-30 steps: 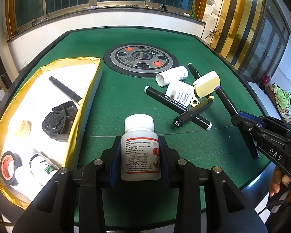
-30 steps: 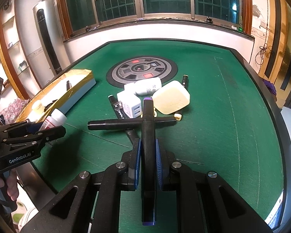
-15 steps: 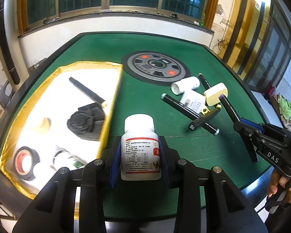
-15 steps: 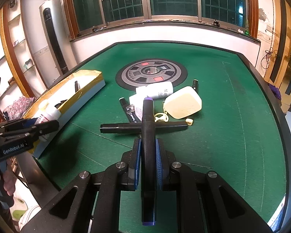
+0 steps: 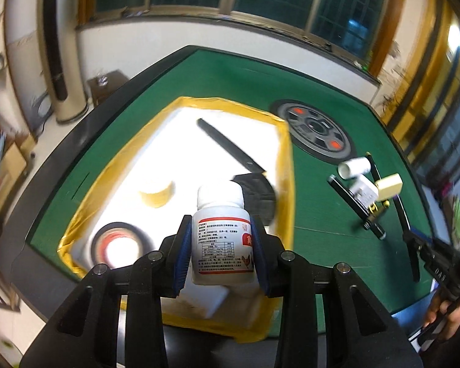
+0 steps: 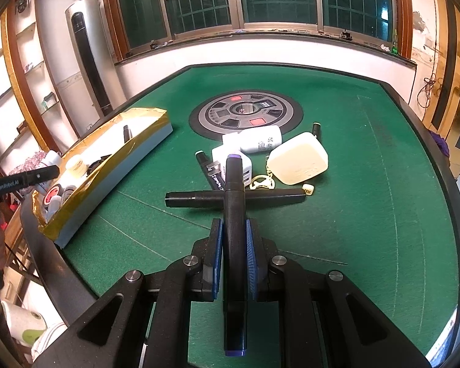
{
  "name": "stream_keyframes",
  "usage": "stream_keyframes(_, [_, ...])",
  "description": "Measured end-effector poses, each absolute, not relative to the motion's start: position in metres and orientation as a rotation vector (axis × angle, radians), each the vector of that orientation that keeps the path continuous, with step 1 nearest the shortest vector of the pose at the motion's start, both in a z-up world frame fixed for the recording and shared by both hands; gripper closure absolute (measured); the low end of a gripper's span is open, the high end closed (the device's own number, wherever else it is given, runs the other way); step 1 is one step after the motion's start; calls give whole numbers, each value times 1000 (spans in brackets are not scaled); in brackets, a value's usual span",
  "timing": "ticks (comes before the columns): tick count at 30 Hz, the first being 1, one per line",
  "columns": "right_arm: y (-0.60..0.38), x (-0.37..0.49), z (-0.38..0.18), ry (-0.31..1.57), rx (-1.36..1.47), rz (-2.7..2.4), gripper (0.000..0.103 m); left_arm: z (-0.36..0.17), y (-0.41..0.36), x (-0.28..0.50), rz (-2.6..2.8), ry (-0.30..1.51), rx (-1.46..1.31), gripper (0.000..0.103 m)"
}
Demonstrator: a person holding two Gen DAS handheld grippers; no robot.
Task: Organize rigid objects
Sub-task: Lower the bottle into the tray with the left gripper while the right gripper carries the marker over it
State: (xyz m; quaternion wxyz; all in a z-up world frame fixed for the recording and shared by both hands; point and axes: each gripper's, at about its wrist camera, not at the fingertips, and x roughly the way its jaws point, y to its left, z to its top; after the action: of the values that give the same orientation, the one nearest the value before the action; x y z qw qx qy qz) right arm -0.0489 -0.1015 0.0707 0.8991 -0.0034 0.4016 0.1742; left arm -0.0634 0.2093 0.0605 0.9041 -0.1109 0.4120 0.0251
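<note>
Both tongs are loaded: our left gripper is clamped on a white pill bottle with a red-banded label, its blue pads pressing the bottle's sides, and our right gripper is pinched tight on a black marker with a purple tip, held lengthwise between the jaws.

We have the bottle upright above the near end of the yellow-taped box, which sits on the green table. Inside already lie a roll of black tape, a pale yellow roll, a long black marker and a dark plastic part.

To set it down well, we should pick bare white floor in the box (the patch between the tape roll and the dark part looks free), lower until the base rests, then release so it doesn't topple or bounce. Keep clear of the taped rim, which looks flimsy.

Meanwhile we hold the marker above the remaining pile: a crossed black marker, a white tube, a white charger and a cream case.
</note>
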Motion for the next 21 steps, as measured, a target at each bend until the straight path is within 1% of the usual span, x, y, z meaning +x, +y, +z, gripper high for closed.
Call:
stream_keyframes(10, [-93, -47, 71, 835, -22, 378, 90, 34, 239, -47, 110, 950, -263, 69])
stream_keyframes(21, [-63, -44, 82, 812, -73, 426, 90, 16, 263, -1, 81, 1032, -313, 69])
